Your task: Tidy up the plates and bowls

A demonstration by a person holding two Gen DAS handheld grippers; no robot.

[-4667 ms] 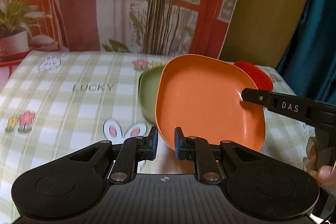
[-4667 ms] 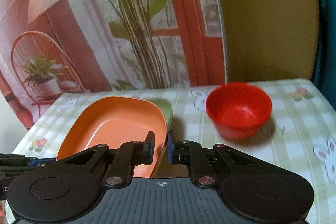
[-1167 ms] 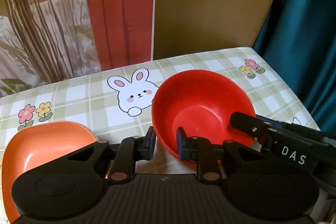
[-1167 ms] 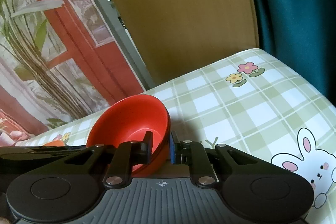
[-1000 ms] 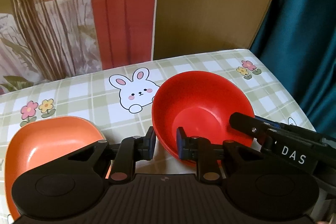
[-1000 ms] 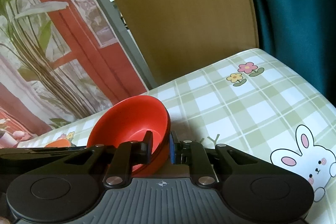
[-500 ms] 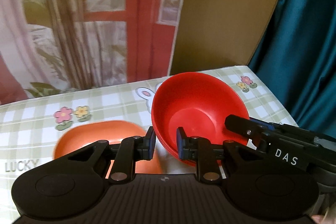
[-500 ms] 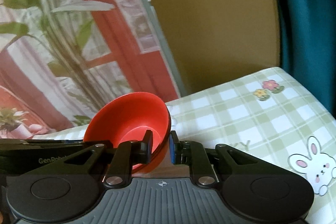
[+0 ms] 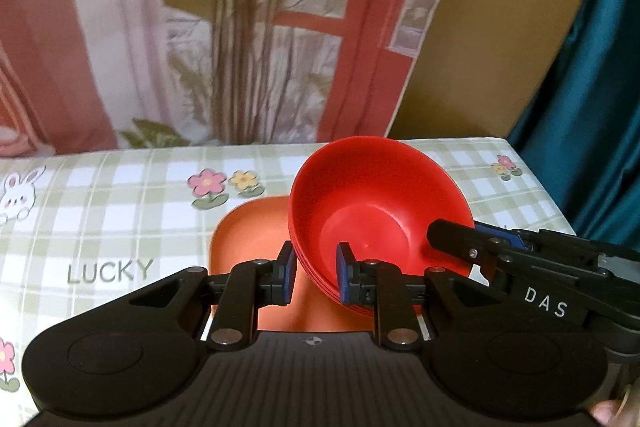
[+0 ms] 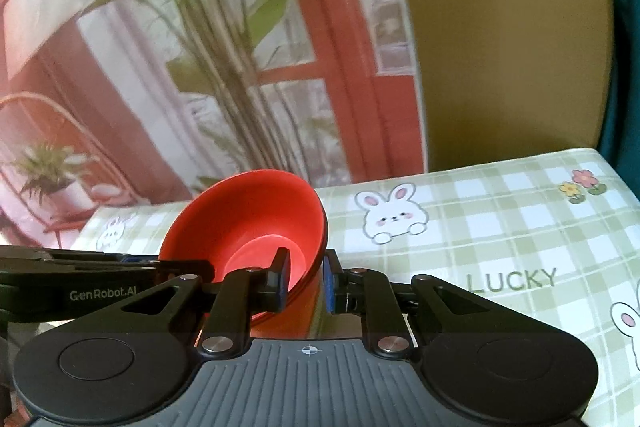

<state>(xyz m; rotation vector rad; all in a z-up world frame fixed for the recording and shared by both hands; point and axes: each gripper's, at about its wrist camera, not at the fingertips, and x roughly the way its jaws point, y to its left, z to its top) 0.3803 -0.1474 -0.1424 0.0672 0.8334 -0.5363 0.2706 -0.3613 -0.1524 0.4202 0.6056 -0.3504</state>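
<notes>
A red bowl (image 9: 376,203) is held in the air between both grippers, tilted. My left gripper (image 9: 314,273) is shut on its near left rim. My right gripper (image 10: 304,277) is shut on the bowl (image 10: 256,223) at its right rim and shows in the left wrist view (image 9: 472,247) on the far rim. An orange plate (image 9: 248,231) lies on the tablecloth under and behind the bowl, partly hidden by it. The green plate is out of view.
The checked tablecloth (image 9: 120,195) with rabbits, flowers and "LUCKY" covers the table. A printed backdrop (image 9: 200,27) stands along the far edge. A brown panel (image 10: 500,47) and a teal curtain (image 9: 592,67) are at the right.
Both grippers have carried the red bowl to the left, from the bare cloth to above the orange plate. The grip on the bowl is unchanged.
</notes>
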